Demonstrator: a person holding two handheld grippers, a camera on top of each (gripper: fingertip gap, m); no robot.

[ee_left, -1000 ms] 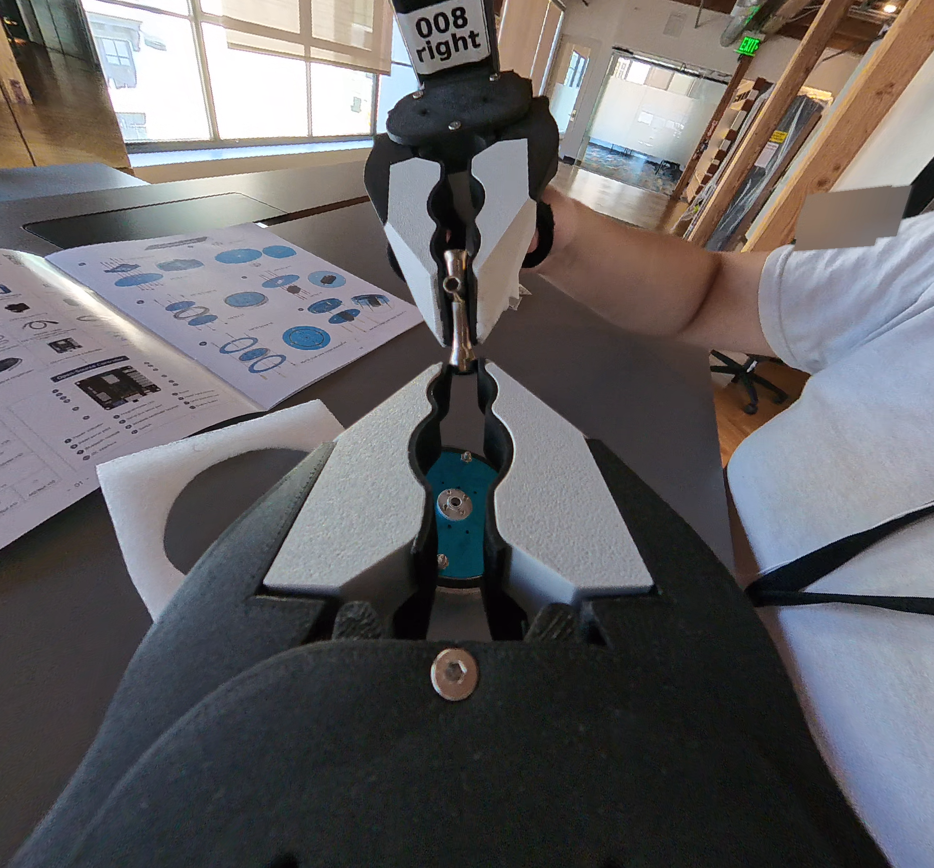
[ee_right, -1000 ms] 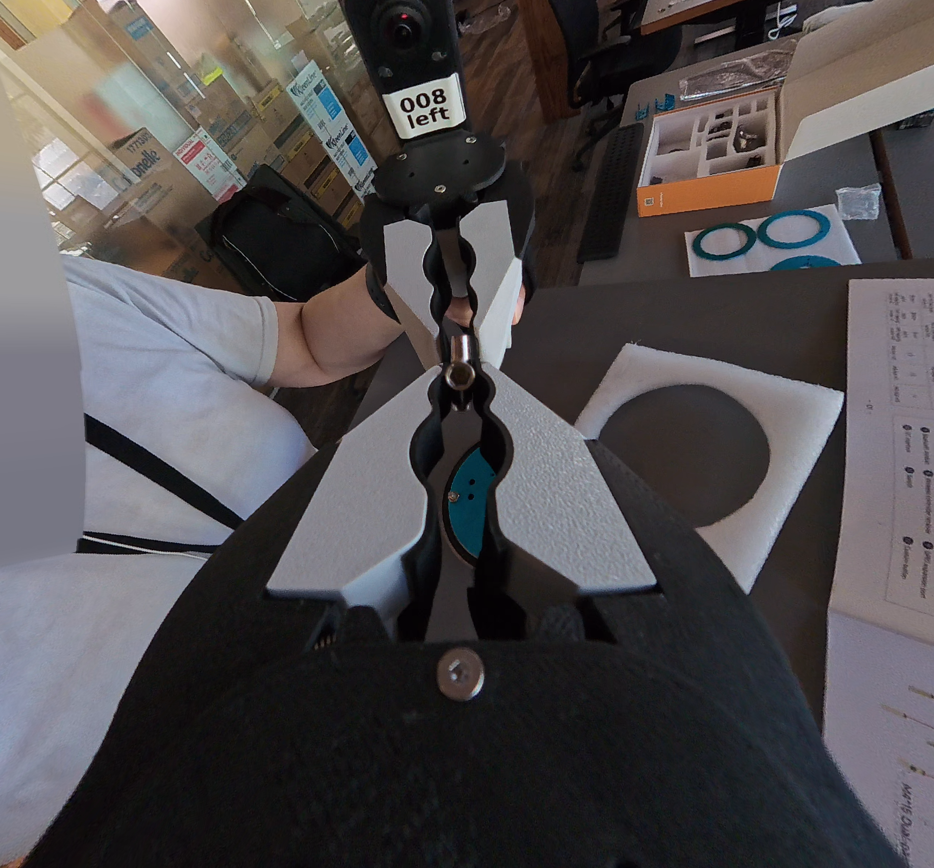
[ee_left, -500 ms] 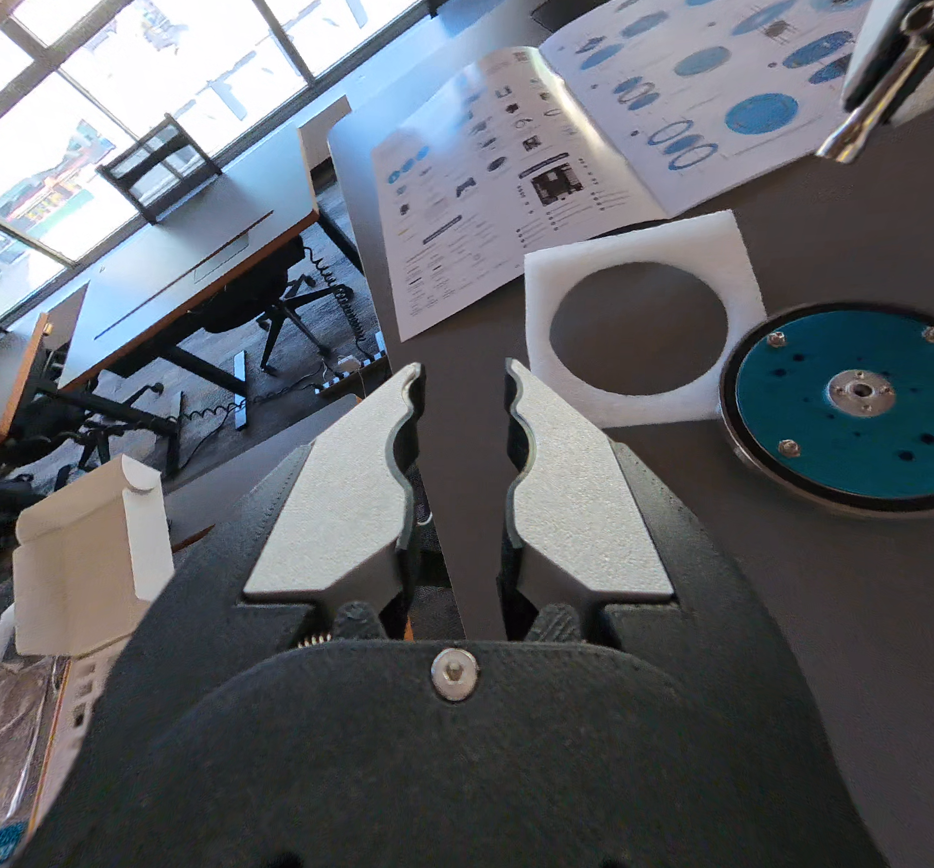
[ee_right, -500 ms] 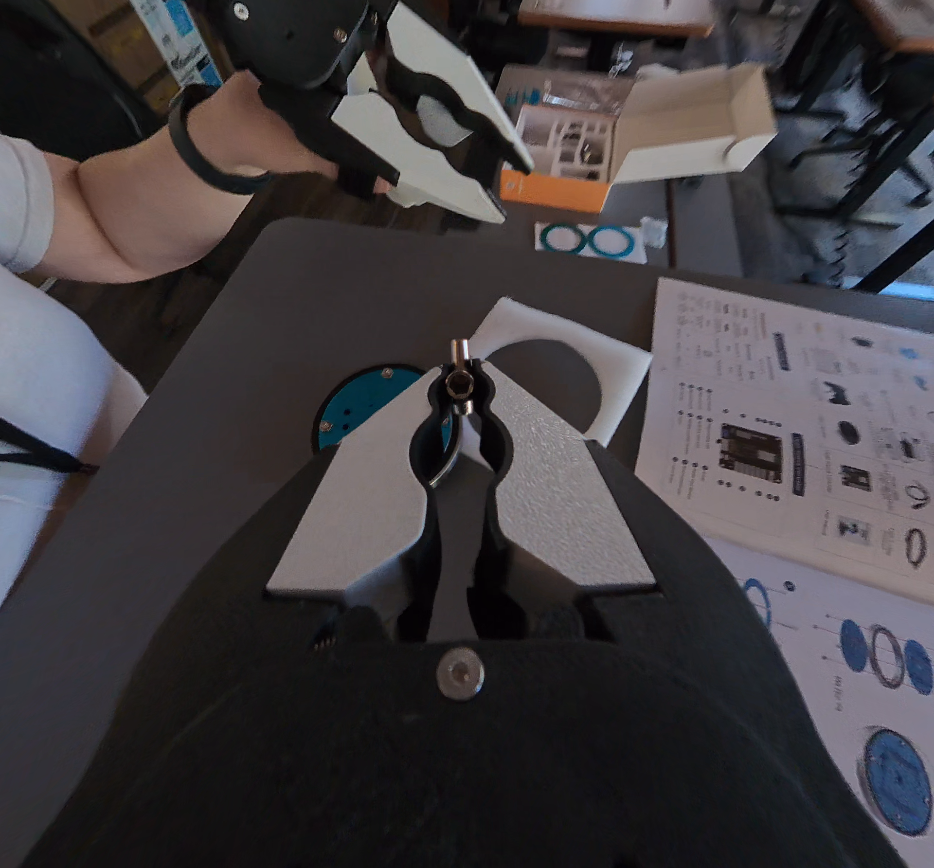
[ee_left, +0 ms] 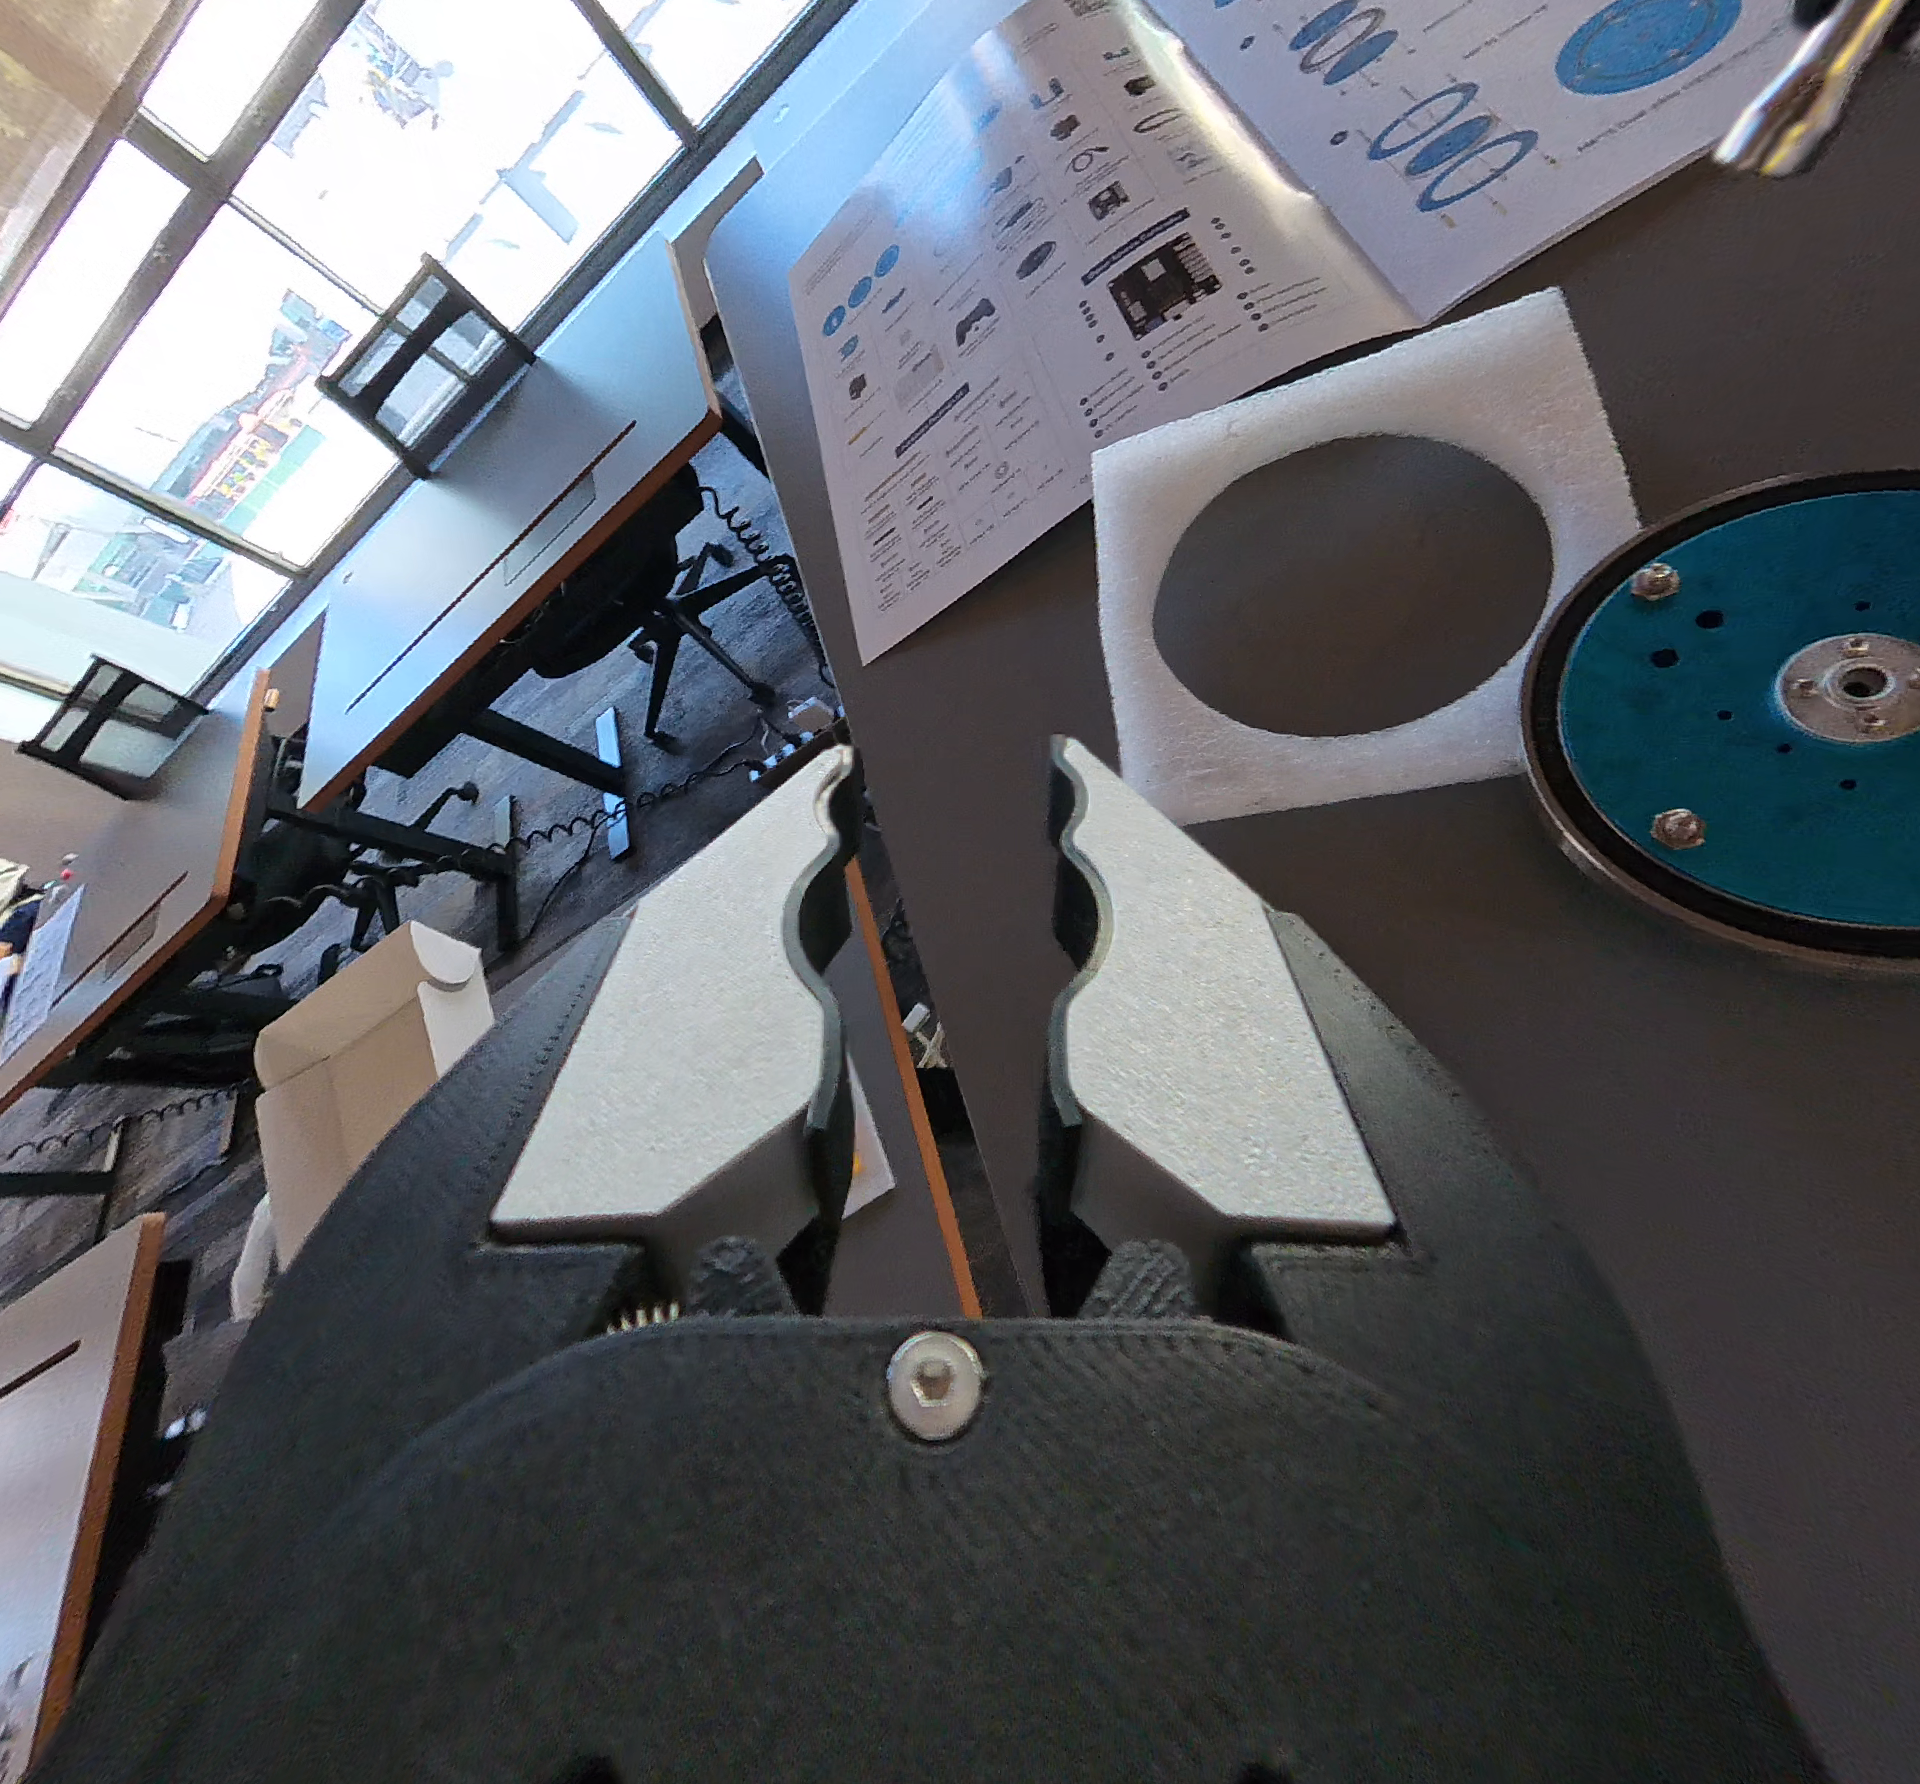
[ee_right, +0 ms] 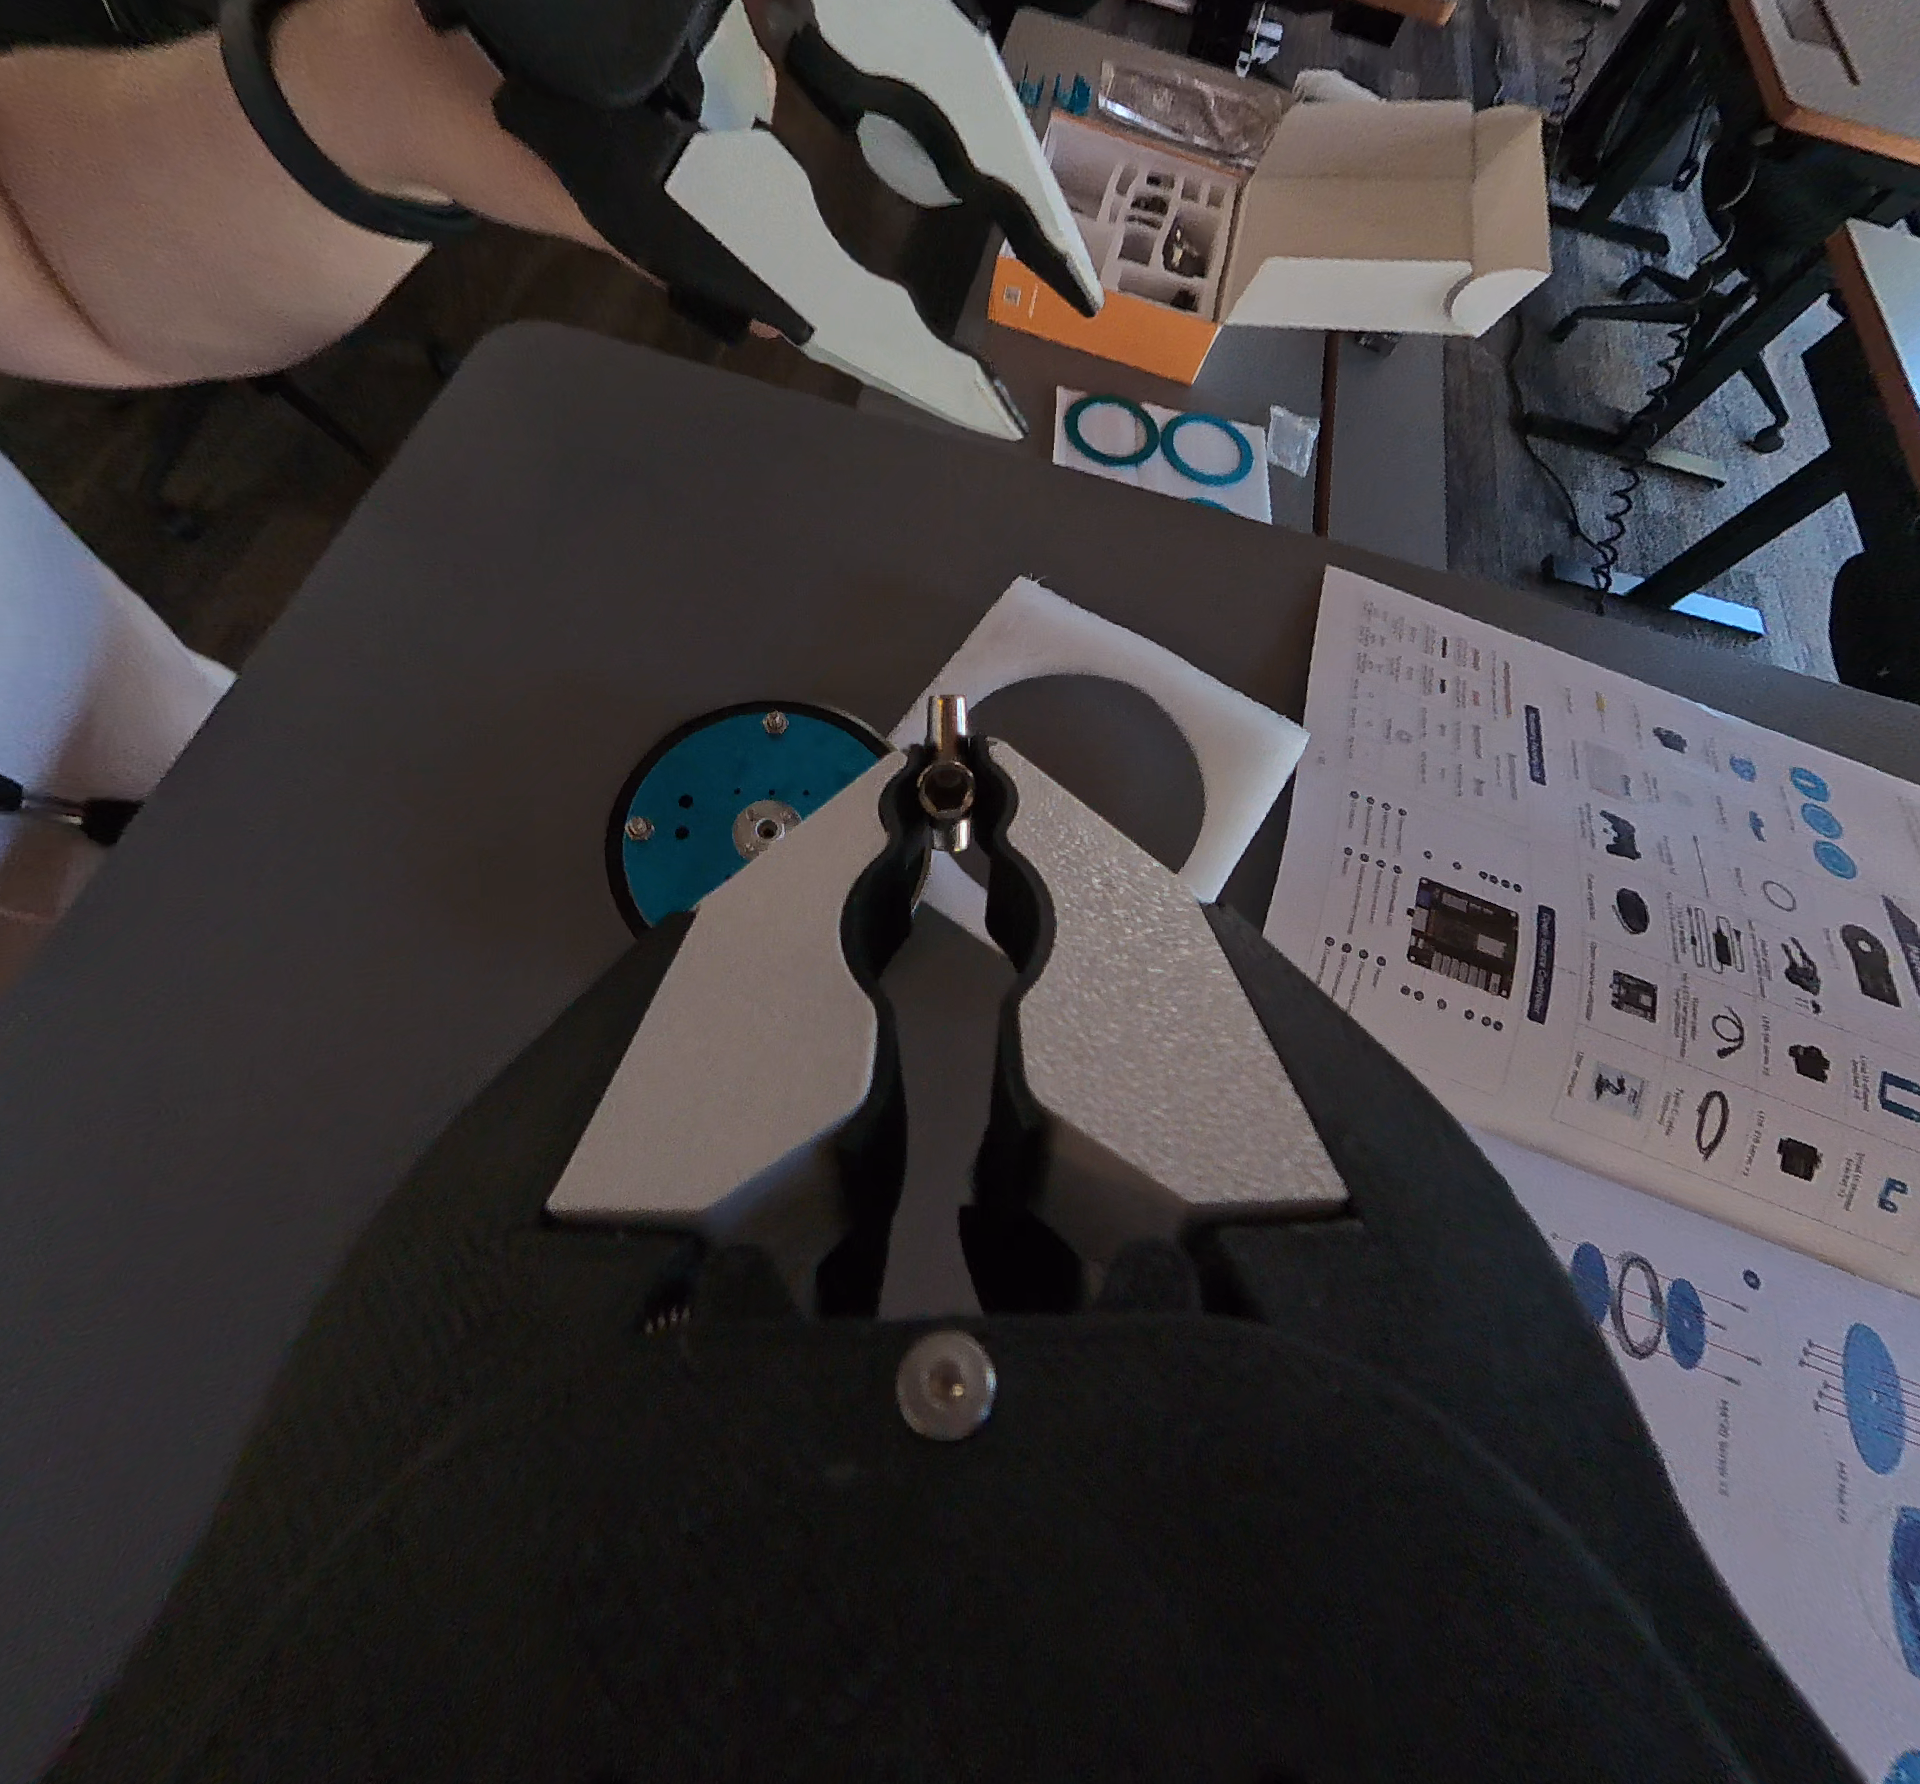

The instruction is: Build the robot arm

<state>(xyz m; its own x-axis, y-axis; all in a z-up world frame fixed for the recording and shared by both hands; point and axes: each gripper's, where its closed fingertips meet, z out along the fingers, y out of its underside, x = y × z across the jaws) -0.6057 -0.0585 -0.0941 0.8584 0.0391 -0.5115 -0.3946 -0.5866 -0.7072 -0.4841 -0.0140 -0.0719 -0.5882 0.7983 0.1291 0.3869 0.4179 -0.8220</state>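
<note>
Daylight is flooding through the windows (ee_left: 343, 176), overexposing the panes and glaring off the booklet (ee_left: 1299, 176). The right wrist view is reading dimmer, the person's forearm (ee_right: 156, 207) blurring. Wide-angle distortion is bending lines at both frames' edges.

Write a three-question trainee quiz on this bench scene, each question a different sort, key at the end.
1. True or false: the left gripper is shut on a part.
2. Multiple choice: the right gripper grips A) a small metal socket tool, B) a teal ring, C) the foam.
3. Fill in: the teal disc lies beside a white ___ frame with a round cut-out.

Key
1. False: it is open and empty.
2. A.
3. Foam; both lie on the dark table, near the open booklet.
</note>
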